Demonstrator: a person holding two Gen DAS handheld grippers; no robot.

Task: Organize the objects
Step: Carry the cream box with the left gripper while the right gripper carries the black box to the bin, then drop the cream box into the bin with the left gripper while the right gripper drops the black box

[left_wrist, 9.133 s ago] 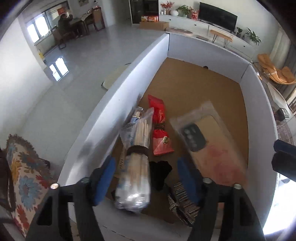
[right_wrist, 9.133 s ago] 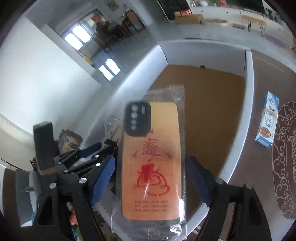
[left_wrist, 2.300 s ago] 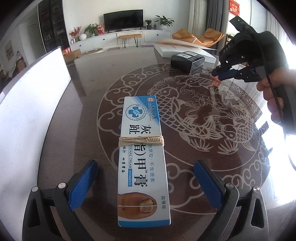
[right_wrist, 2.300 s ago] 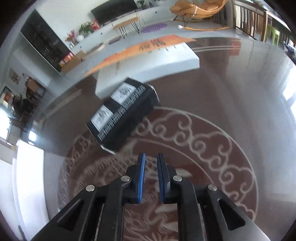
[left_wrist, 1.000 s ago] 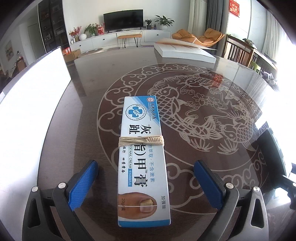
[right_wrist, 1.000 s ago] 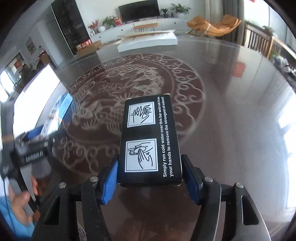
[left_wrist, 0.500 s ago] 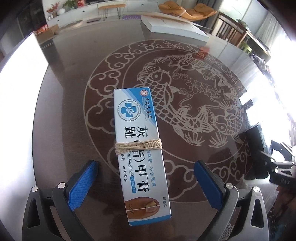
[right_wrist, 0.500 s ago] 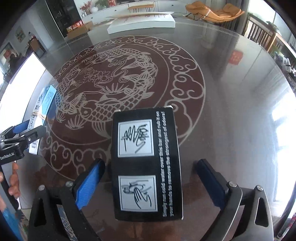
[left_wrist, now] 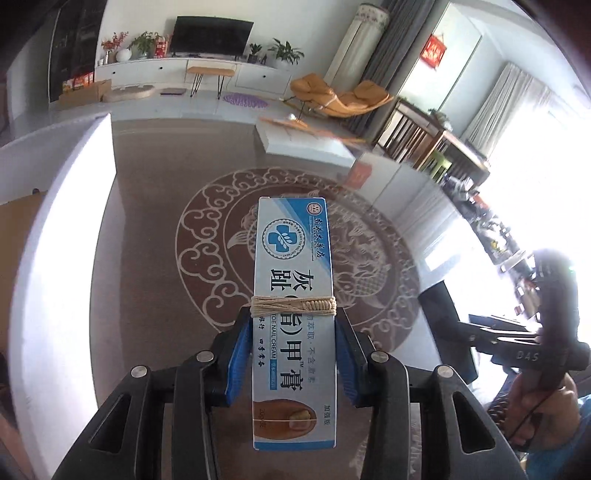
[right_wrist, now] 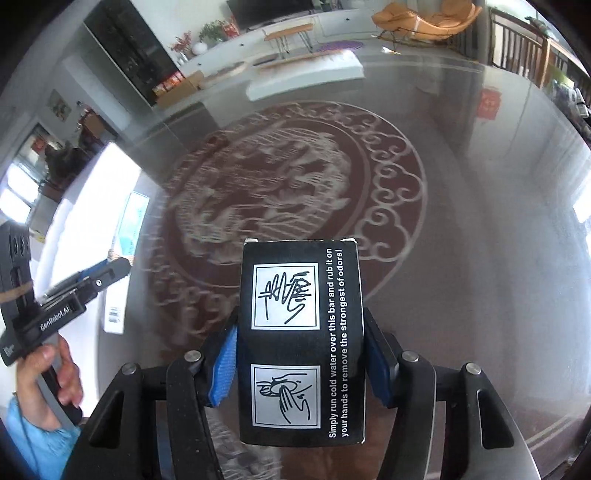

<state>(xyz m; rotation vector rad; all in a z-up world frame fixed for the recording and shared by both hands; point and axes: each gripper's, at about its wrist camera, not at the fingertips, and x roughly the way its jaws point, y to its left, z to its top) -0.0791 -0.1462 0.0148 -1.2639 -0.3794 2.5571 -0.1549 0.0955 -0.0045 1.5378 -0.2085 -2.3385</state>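
Both grippers are clamped on boxes, and their jaws have just been closing onto them. Between the blue pads (left_wrist: pixel 236 363) of the left gripper (left_wrist: pixel 294 360) sits the nail cream box (left_wrist: pixel 294 314), a long blue-and-white carton bound across its middle by a band of pale twine (left_wrist: pixel 293 305); the pads press its long sides just behind that band, and the carton sticks out forward past the fingertips, raised off the table (left_wrist: pixel 155 221). The right gripper (right_wrist: pixel 300 363) squeezes the black box (right_wrist: pixel 300 343) in the same way, pads against its two sides, its top face showing two white panels with hand drawings and a line of white print.

Beyond both fingertips lies the glossy brown tabletop with its pale fish-and-cloud roundel (left_wrist: pixel 221 240). Left of the left gripper stands a white wall of the bin (left_wrist: pixel 66 240). Farther ahead a flat white box (left_wrist: pixel 303 142) rests on the table's far part. Behind it, the room holds a television (left_wrist: pixel 212 35) and an orange lounge chair (left_wrist: pixel 340 98).
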